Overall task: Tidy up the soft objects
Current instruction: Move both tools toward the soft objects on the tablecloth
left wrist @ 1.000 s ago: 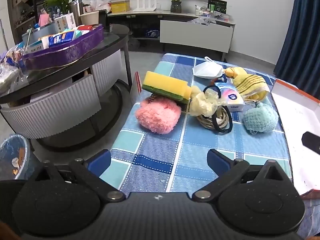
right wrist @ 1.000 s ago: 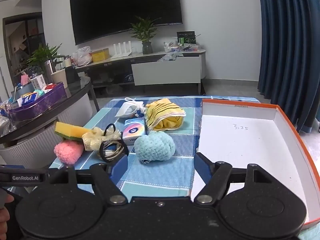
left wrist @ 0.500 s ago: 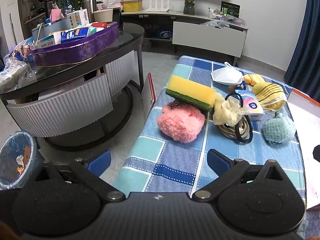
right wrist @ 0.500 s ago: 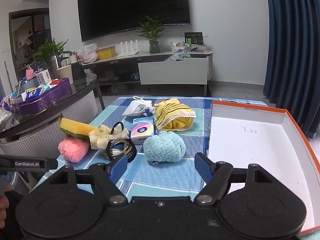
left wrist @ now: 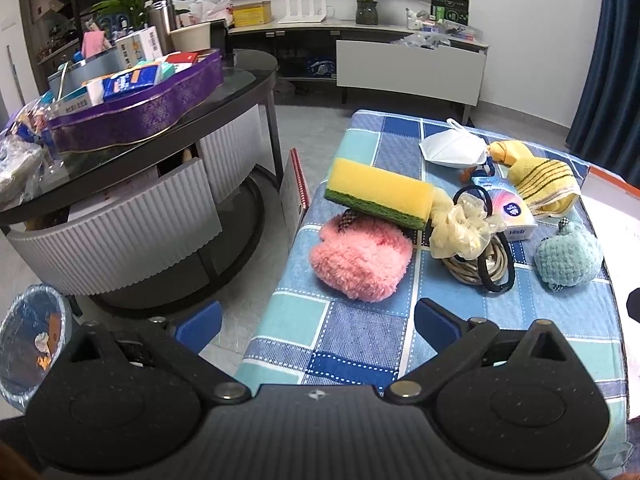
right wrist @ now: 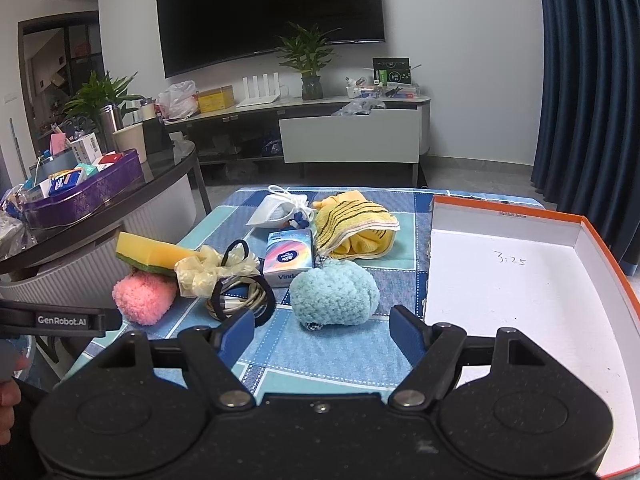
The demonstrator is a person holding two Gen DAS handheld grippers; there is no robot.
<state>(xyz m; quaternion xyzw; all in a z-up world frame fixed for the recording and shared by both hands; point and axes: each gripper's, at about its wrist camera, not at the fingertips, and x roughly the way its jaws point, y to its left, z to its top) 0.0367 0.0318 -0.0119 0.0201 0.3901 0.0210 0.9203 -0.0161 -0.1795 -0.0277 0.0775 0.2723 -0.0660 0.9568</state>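
**Both grippers close in, nothing held yet**

The left gripper and right gripper are both spread wide and empty. Since 1 s ago the right has crept nearer the blue knitted ball at its 12 o'clock; the left swung toward the pink pouf. The box at 2 o'clock is unfilled, so sorting is likely just starting.
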